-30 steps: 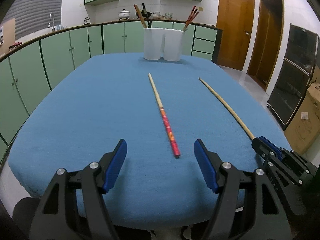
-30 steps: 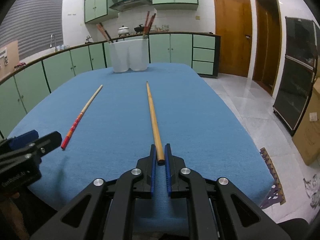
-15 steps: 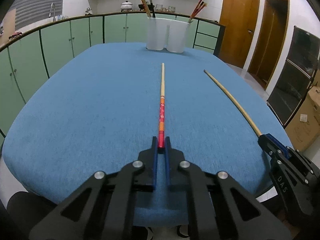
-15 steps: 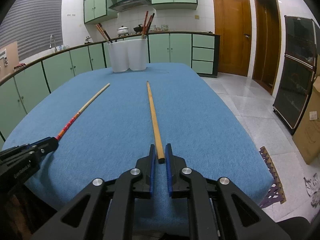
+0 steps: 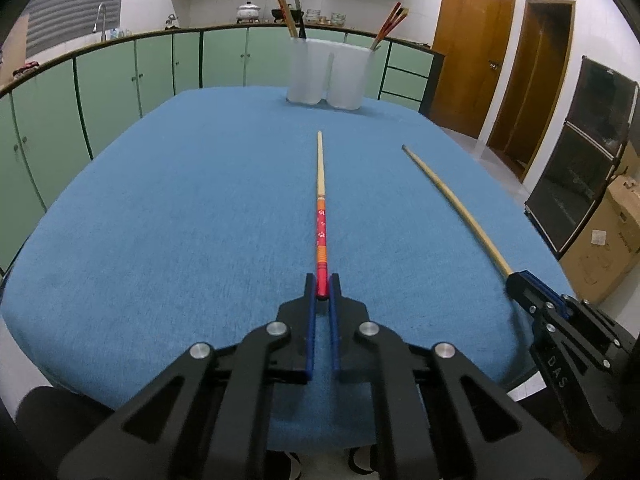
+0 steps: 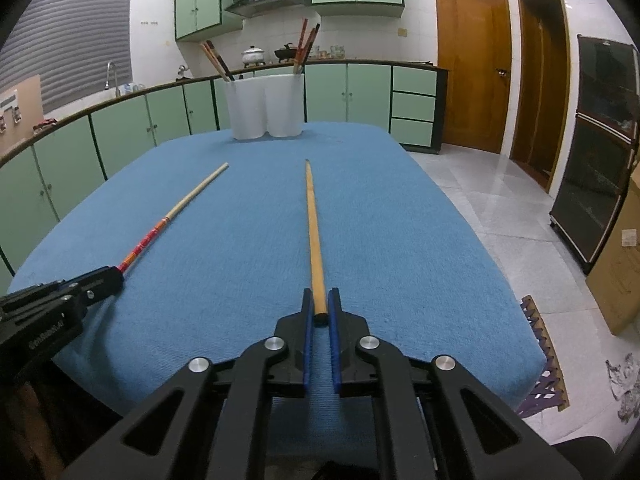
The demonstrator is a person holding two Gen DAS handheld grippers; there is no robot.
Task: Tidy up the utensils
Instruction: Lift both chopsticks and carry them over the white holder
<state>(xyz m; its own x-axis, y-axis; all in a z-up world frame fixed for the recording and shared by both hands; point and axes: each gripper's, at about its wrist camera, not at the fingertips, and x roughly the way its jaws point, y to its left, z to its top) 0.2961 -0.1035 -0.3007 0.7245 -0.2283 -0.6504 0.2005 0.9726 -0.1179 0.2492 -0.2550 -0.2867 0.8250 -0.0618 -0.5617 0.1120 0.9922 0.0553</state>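
Left wrist view, left tool (image 5: 322, 285) clamped on red-ended chopstick (image 5: 321, 216), right tool (image 6: 319, 308) pinching plain chopstick (image 6: 314, 232), floor mat (image 6: 540, 356) only there, pattern unclear.

A home kitchen: beyond the tongs, green cabinets (image 6: 348, 92) run under a worktop bearing a sink tap (image 6: 110, 74), a lidded pot (image 6: 253, 55) and a wok, with an extractor hood (image 6: 266, 0) on the tiled wall above and wooden doors (image 6: 472, 68) to their right.
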